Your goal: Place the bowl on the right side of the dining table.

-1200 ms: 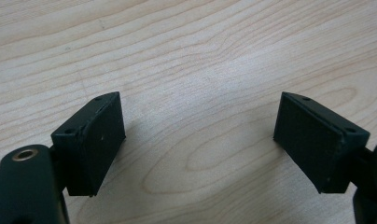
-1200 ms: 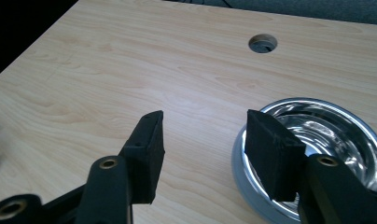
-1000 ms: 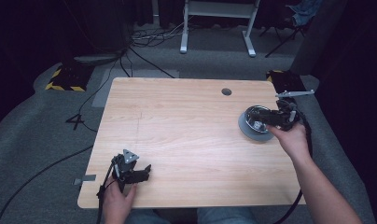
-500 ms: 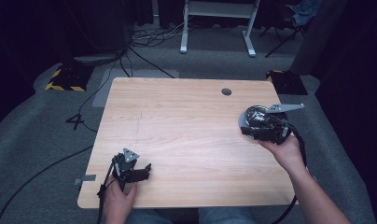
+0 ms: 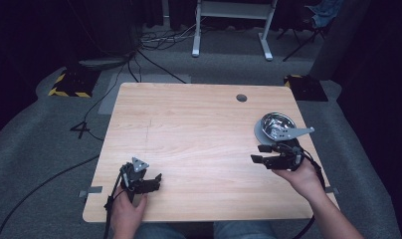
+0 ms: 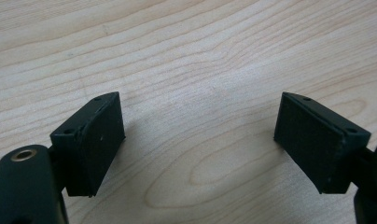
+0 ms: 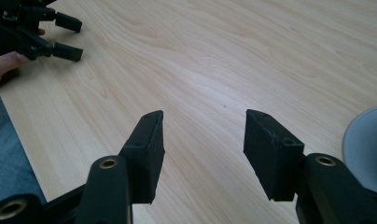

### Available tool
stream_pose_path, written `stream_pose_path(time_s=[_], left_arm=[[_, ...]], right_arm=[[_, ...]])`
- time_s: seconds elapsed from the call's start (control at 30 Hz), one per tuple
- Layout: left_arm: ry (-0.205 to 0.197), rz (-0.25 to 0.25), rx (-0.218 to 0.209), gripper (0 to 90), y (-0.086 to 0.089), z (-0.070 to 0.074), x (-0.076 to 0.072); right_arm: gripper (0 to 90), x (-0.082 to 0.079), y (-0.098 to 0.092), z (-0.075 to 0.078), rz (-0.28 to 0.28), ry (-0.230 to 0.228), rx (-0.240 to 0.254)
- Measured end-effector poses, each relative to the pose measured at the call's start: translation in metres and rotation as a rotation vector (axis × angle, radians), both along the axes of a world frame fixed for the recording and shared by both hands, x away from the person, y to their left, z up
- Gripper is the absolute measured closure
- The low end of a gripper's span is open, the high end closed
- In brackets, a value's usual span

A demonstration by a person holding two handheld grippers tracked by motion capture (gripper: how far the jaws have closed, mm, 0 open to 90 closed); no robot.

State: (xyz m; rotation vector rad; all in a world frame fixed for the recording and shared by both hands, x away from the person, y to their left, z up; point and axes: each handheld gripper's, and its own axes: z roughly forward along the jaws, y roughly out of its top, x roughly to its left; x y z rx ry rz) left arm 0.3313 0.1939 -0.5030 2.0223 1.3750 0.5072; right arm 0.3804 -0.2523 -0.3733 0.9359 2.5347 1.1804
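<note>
In the high view, the right gripper [image 5: 258, 154] hovers with its jaws apart and empty, just in front of the metal bowl [image 5: 277, 124] on its grey saucer [image 5: 260, 132]. The left gripper [image 5: 154, 180] stands wide open near the table [image 5: 189, 119] edge.

In the left gripper view, bare wood lies between the wide pads [image 6: 95, 140].

In the right gripper view, the saucer's rim [image 7: 366, 149] lies right of the parted jaws.

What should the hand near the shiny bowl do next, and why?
Probably turn back toward the metal bowl on its grey plate. The right gripper is open and holds nothing, its jaws pointing away over bare table.
</note>
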Motion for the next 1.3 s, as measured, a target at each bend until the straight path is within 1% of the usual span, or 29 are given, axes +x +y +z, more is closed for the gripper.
stream_pose_path(time_s=[0.03,0.07,0.1,0.17,0.23,0.3,0.33,0.37,0.43,0.5,0.6,0.7,0.73,0.83,1.0,1.07,1.1,1.13,1.17,1.27,1.3], left_arm=[[0.000,0.000,0.000,16.3,0.000,0.000,0.000],[0.000,0.000,0.000,16.3,0.000,0.000,0.000],[0.000,0.000,0.000,16.3,0.000,0.000,0.000],[0.000,0.000,0.000,16.3,0.000,0.000,0.000],[0.000,0.000,-0.001,16.3,0.000,0.000,0.000],[0.000,0.000,0.000,16.3,0.000,0.000,0.000],[0.000,0.000,0.000,16.3,0.000,0.000,0.000],[0.000,0.000,0.000,16.3,0.000,0.000,0.000],[0.000,0.000,0.000,16.3,0.000,0.000,0.000],[0.000,0.000,0.000,16.3,0.000,0.000,0.000],[0.000,0.000,0.000,16.3,0.000,0.000,0.000],[0.000,0.000,0.000,16.3,0.000,0.000,0.000],[0.000,0.000,0.000,16.3,0.000,0.000,0.000],[0.000,0.000,0.000,16.3,0.000,0.000,0.000],[0.000,0.000,0.000,16.3,0.000,0.000,0.000],[0.000,0.000,0.000,16.3,0.000,0.000,0.000],[0.000,0.000,0.000,16.3,0.000,0.000,0.000],[0.000,0.000,0.000,16.3,0.000,0.000,0.000],[0.000,0.000,0.000,16.3,0.000,0.000,0.000],[0.000,0.000,0.000,16.3,0.000,0.000,0.000],[0.000,0.000,0.000,16.3,0.000,0.000,0.000]], right_arm=[[47.9,-0.002,0.001,-0.002,0.001,0.007,0.002],[47.9,-0.004,0.001,-0.007,0.013,0.010,-0.001],[47.9,-0.004,0.001,-0.007,0.013,0.010,-0.001],[48.0,-0.007,0.002,-0.014,0.016,0.021,-0.004],[48.4,-0.008,0.002,-0.019,0.012,0.021,-0.005],[48.7,-0.009,0.001,-0.025,0.012,0.020,0.002],[48.8,-0.011,0.002,-0.032,0.005,0.024,0.020],[48.8,-0.011,0.002,-0.032,0.005,0.024,0.020],[48.9,-0.013,0.001,-0.039,-0.006,0.025,0.025],[49.2,-0.016,0.001,-0.048,-0.010,0.004,0.019],[49.3,-0.020,0.003,-0.056,-0.011,-0.012,0.013],[49.4,-0.024,0.003,-0.063,0.003,-0.032,0.008],[49.4,-0.025,0.004,-0.066,-0.003,-0.027,0.016],[49.4,-0.027,0.005,-0.073,-0.001,-0.008,0.043],[49.1,-0.030,0.011,-0.089,0.011,0.014,0.026],[49.1,-0.031,0.012,-0.094,0.019,0.016,0.013],[49.0,-0.031,0.013,-0.095,0.015,0.022,0.014],[49.0,-0.031,0.014,-0.097,0.023,0.020,0.009],[48.8,-0.032,0.015,-0.099,0.028,0.021,-0.010],[48.7,-0.034,0.018,-0.101,0.027,0.018,-0.014],[48.6,-0.034,0.019,-0.103,0.040,0.015,-0.022]])
